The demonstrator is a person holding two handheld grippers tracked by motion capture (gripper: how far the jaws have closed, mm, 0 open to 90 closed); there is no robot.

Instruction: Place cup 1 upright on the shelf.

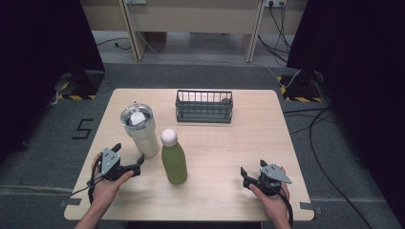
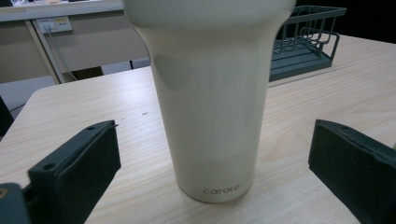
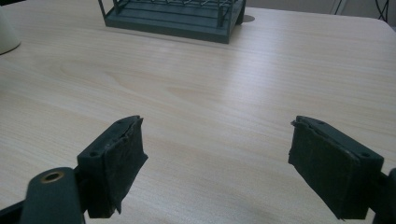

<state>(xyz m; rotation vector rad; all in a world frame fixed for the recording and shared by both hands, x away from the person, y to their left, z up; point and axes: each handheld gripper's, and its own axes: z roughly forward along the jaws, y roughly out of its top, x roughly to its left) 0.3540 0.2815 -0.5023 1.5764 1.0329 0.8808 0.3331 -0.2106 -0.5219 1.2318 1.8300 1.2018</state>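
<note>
A cream tumbler [image 1: 142,134] with a clear lid stands on the left half of the wooden table [image 1: 224,143]. Just right of it is a green bottle [image 1: 174,162] with a white cap. My left gripper [image 1: 129,153] is open, close in front of the tumbler. In the left gripper view the tumbler [image 2: 212,102] stands between the two jaws, with a gap on each side, and the left gripper [image 2: 212,140] touches nothing. My right gripper [image 1: 252,169] is open near the front right of the table. In the right gripper view the right gripper [image 3: 215,140] holds nothing over bare wood.
A dark wire basket [image 1: 204,106] sits at the back middle of the table, also seen as the basket [image 2: 303,42] and the basket [image 3: 173,18]. The tumbler's base [image 3: 7,32] shows at the far left of the right gripper view. Cables lie on the floor at the right.
</note>
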